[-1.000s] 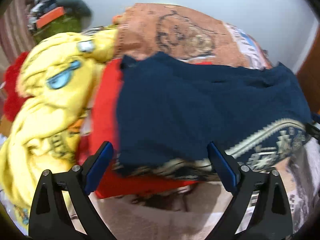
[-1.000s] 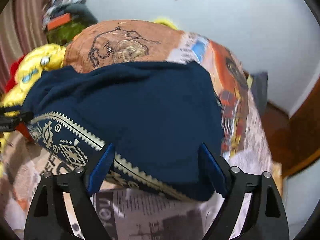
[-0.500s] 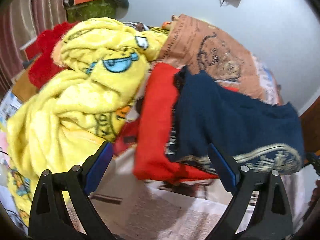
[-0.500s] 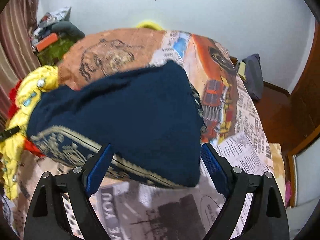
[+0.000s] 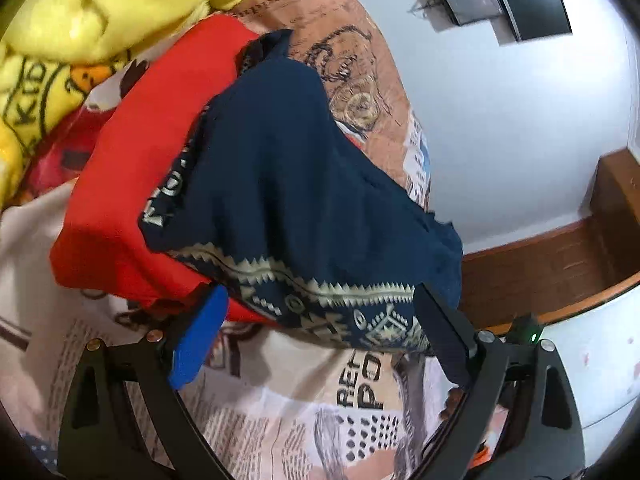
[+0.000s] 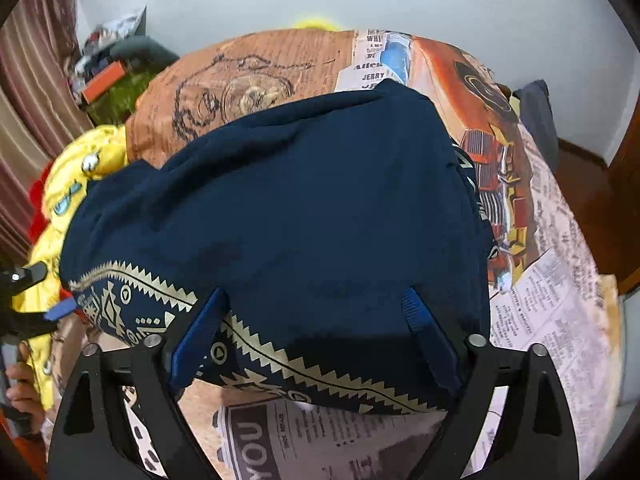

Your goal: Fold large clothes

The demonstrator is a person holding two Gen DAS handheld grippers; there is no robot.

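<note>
Both wrist views have closed in since a second ago: spread, empty fingers of the left gripper and right gripper flank the folded navy garment, lying crosswise atop a red one at the bed's near edge.

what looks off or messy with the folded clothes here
The navy garment sits skewed on the red garment: it overhangs the red one's near edge, with the patterned hem drooping, and its top surface is rumpled. Beside them, the yellow blanket lies bunched, not folded.
</note>
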